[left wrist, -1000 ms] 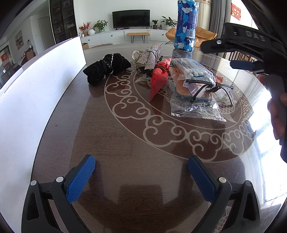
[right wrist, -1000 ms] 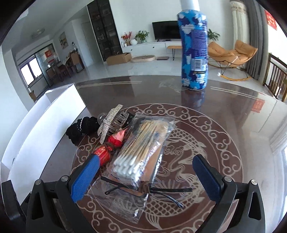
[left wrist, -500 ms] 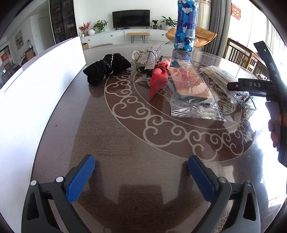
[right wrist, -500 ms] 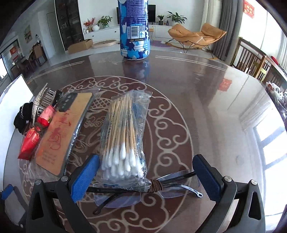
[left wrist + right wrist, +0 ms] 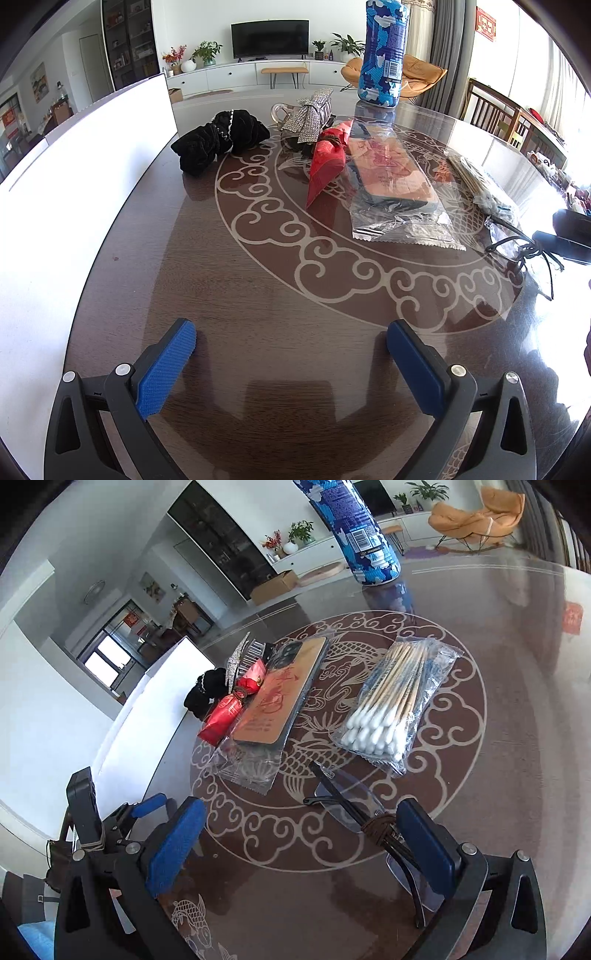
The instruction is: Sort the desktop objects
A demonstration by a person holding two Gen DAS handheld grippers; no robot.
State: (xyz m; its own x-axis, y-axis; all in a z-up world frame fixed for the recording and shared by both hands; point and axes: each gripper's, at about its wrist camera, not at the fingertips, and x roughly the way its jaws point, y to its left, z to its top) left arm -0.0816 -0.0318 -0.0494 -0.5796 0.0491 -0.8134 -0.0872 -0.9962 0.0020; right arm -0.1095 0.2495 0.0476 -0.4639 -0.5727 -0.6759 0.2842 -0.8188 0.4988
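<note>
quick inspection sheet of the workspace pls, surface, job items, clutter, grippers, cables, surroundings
surface: dark glossy table with pale scroll inlay; white board along one edge
job's things: cotton swab pack, bagged phone case, red pouch, black scrunchie, rhinestone hair clip, glasses, blue camouflage bottle
clutter: nothing seen
grippers: left gripper open, empty; right gripper open, its right finger beside the glasses
cables: nothing seen
surroundings: TV, orange chair, plants

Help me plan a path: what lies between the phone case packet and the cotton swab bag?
Only bare table: its dragon inlay shows between the phone case packet and the cotton swab bag, seen in the right wrist view.
</note>
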